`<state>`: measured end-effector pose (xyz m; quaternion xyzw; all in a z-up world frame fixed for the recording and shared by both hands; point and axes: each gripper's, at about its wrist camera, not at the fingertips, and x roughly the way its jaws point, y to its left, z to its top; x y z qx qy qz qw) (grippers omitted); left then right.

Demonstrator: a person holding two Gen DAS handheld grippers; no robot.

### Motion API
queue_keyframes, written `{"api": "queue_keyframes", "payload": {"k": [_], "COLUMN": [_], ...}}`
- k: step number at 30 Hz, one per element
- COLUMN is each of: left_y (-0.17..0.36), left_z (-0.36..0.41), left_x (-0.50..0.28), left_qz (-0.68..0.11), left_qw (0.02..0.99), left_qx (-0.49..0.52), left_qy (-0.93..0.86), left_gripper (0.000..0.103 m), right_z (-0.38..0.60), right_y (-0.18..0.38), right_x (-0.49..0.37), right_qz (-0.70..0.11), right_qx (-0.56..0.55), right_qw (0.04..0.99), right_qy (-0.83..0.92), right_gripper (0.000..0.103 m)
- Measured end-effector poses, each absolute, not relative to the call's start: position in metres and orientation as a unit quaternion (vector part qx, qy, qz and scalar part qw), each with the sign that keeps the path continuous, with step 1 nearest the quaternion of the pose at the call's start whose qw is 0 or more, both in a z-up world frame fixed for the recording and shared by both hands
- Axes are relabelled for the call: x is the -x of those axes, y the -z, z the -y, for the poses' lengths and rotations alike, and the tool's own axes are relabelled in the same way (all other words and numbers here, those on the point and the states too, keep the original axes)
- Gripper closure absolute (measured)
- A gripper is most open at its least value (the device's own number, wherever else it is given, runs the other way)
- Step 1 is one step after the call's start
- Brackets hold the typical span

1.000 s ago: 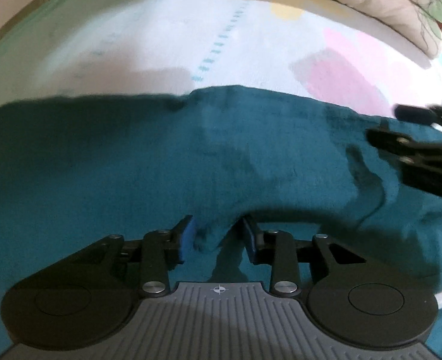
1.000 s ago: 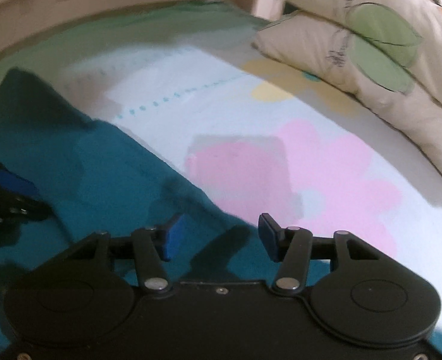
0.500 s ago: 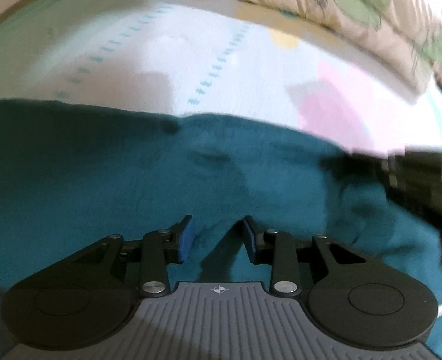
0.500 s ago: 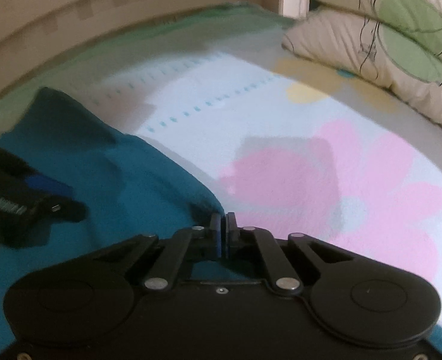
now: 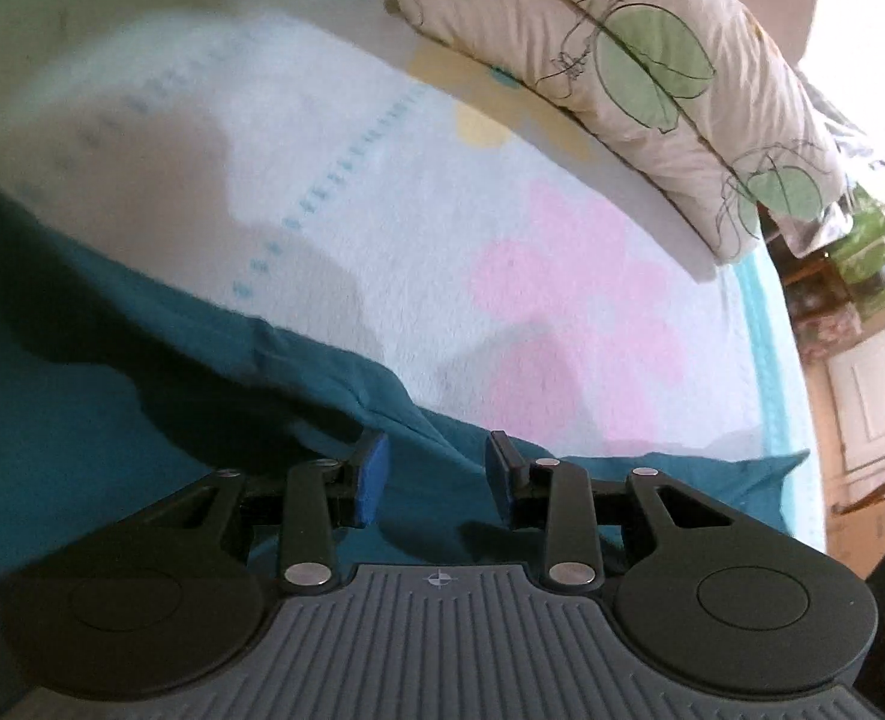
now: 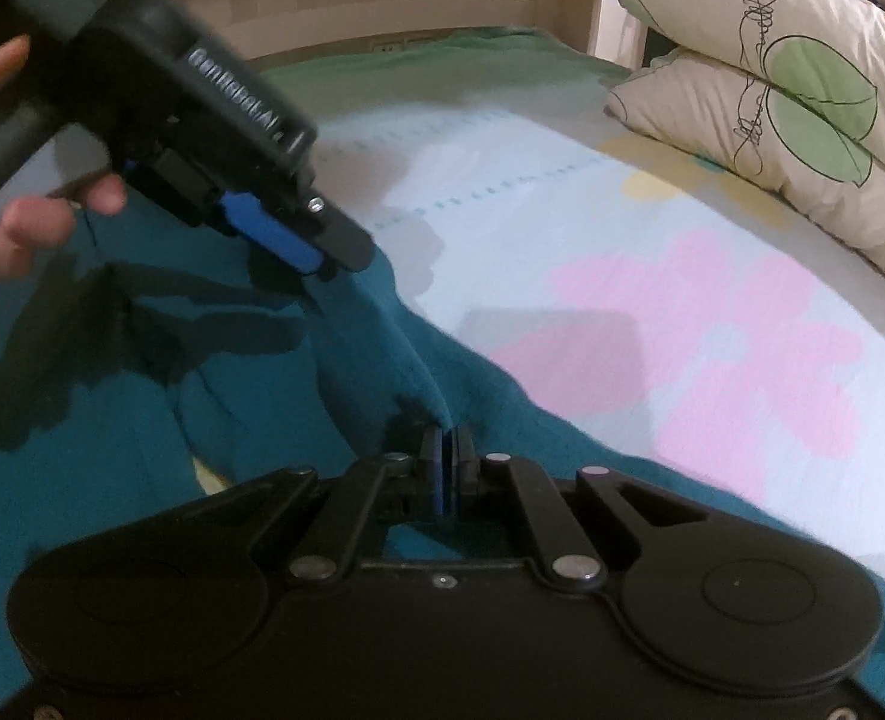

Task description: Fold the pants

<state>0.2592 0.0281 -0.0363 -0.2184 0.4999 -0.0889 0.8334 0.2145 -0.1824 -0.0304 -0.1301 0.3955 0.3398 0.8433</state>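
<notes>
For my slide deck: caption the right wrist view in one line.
Right gripper shut on the teal pants edge on a flowered bedsheet, the left gripper hovering over the fabric nearby.

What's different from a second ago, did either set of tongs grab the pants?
The right tongs went from open to shut, pinching the edge of the teal pants and lifting a ridge of it. The left tongs stayed open and rose off the cloth. The pillows and flowered sheet are unchanged.
</notes>
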Motion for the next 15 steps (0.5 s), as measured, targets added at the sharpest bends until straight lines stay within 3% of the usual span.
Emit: {"api": "queue_keyframes", "payload": {"k": [10, 15], "left_y": [0.053, 0.053], "left_z": [-0.029, -0.019], "left_x": [-0.264, -0.263], "left_qz": [-0.521, -0.522], "left_qw": [0.811, 0.819], "left_qx": [0.256, 0.225], "left_qy": [0.082, 0.075], "left_gripper": [0.068, 0.068], "right_z": [0.180, 0.176], "right_y": [0.035, 0.037], "right_x": [-0.205, -0.196], "right_qz": [-0.389, -0.380], "right_qx": [0.142, 0.158], "right_qw": [0.845, 0.843], "right_qy": [-0.339, -0.347], "right_gripper": [0.095, 0.095]}}
